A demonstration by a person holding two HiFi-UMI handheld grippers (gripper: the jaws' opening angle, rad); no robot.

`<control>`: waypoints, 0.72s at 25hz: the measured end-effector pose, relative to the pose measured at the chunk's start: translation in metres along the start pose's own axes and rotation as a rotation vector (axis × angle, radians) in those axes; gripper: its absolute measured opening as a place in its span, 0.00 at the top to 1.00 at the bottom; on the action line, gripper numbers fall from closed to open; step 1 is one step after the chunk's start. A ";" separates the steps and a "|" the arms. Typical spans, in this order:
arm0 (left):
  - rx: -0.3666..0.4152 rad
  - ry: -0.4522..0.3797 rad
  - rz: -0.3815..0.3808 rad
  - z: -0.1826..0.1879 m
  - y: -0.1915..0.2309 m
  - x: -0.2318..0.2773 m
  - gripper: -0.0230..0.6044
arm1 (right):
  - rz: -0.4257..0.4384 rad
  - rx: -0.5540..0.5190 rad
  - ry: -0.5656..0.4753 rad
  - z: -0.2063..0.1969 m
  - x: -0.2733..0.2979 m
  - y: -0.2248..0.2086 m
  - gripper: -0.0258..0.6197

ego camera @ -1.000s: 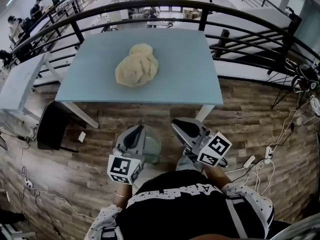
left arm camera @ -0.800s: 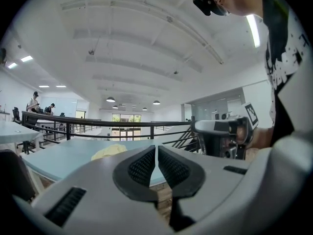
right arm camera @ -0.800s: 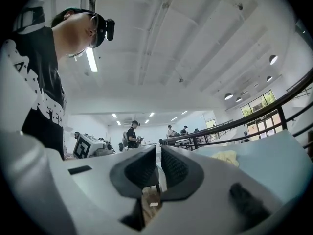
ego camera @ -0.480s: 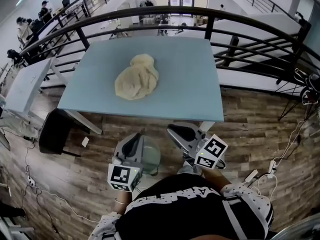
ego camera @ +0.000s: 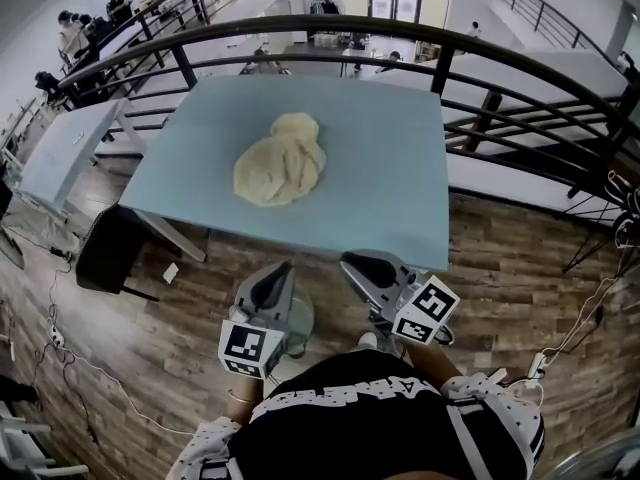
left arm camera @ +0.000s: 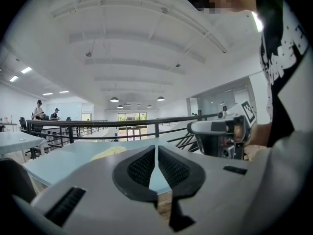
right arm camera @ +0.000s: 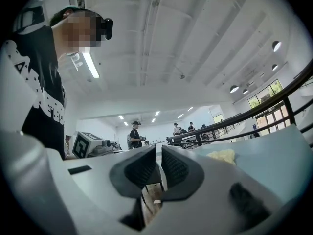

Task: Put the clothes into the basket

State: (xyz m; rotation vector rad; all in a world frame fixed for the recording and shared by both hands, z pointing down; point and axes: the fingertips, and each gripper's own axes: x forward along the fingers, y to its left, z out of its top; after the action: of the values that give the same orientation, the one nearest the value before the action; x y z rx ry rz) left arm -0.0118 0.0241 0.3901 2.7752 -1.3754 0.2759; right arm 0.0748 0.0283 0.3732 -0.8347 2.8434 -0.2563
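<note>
1. As far as we can see, none of the task is done. The clothes, one cream heap, lie on the blue table. They are straight ahead of the left tongs and well apart from both pairs.
2. The left tongs are clenched on nothing, with the pads pressed together and only table and floor showing past them. They hang over the floor, just short of the table's near edge.
3. The right tongs are just beside the left pair, and their tips are near that same edge. They are also closed and empty. From them the heap sits ahead and off to the left.
4. We cannot pick out a basket with any certainty. A pale round thing on the floor under the left tongs is mostly hidden by them. It may be the basket, but we cannot tell.
5. We judge that the whole job remains:
   - bring the tongs forward over the table to the heap;
   - release the jaws and grasp the cloth;
   - carry it to the basket and let it drop.
6. The heap looks soft and bunched, so we expect one grab may not lift all of it.
</note>
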 end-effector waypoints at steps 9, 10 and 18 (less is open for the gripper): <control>-0.013 0.026 0.057 0.000 -0.008 0.035 0.93 | 0.044 0.023 0.016 0.002 -0.012 -0.038 0.91; -0.014 0.027 0.063 0.000 -0.007 0.038 0.93 | 0.050 0.025 0.014 0.002 -0.012 -0.040 0.91; -0.022 0.029 0.058 0.000 -0.018 0.075 0.93 | 0.053 0.025 0.022 0.004 -0.027 -0.072 0.91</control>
State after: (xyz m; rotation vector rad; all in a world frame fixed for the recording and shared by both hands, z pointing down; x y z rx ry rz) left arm 0.0474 -0.0241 0.4037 2.7059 -1.4449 0.2992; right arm 0.1351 -0.0176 0.3879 -0.7555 2.8715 -0.2945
